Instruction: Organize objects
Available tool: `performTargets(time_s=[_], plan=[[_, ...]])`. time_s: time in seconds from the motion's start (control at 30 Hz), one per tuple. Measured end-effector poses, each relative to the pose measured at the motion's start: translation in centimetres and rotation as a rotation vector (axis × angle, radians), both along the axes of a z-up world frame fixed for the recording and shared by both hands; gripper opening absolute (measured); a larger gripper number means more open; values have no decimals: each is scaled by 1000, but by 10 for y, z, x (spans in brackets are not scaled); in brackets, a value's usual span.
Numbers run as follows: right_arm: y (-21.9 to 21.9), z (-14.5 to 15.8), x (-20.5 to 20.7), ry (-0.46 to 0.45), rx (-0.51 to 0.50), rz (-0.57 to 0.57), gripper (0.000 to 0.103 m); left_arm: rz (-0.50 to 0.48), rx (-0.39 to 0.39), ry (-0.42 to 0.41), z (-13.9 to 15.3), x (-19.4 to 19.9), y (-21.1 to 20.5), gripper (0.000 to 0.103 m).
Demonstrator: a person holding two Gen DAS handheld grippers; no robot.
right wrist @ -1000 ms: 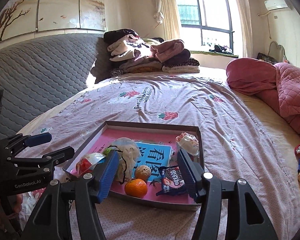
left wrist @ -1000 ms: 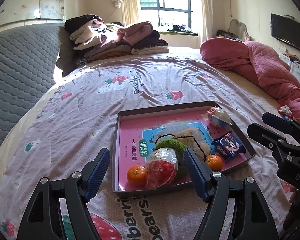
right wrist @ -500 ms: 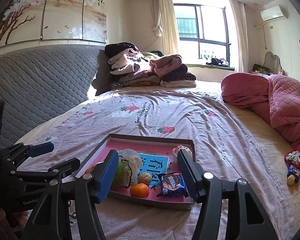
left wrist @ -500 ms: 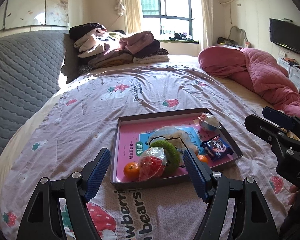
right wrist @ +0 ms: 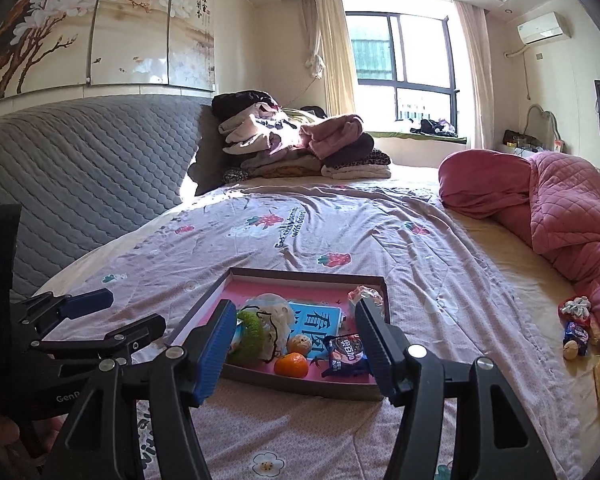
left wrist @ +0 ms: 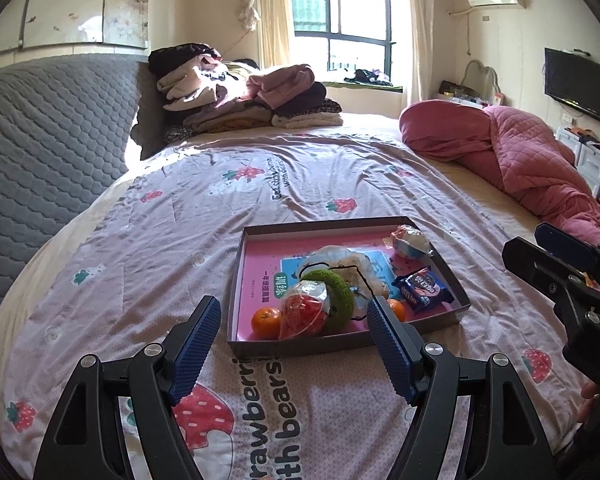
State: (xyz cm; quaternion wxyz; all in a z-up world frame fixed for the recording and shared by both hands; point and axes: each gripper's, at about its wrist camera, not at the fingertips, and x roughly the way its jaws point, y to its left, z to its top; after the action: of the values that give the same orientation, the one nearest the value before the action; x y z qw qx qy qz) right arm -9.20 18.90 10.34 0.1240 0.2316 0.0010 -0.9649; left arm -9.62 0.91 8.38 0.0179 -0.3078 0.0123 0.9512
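Both grippers, left gripper (left wrist: 290, 338) and right gripper (right wrist: 296, 346), hang over the bed's near edge, jaws released, holding nothing. Snacks and oranges sit gathered in the tray (left wrist: 236, 280) mid-bed; loose snacks (right wrist: 576, 328) by the bed's right edge likely go next.

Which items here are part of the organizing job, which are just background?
Job:
- tray
- oranges
- green ring
- cookie pack
- loose snacks by the quilt
- left gripper and right gripper, both open

Background:
- folded clothes pile
- pink quilt
- TV
- headboard
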Motion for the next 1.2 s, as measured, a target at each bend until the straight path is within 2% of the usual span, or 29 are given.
performTargets(time_s=[0.4,0.97,1.2], plan=[[-4,3,16,-6,12,-3,61,30,-13,-20,-12,13,-6,77],[1,-21,15,-49,18,-7,61,72,-27,-66,-33,16,-11,77],[5,-42,9,-85,21,-16,61,77,-23,-76,-50,9,-11,77]])
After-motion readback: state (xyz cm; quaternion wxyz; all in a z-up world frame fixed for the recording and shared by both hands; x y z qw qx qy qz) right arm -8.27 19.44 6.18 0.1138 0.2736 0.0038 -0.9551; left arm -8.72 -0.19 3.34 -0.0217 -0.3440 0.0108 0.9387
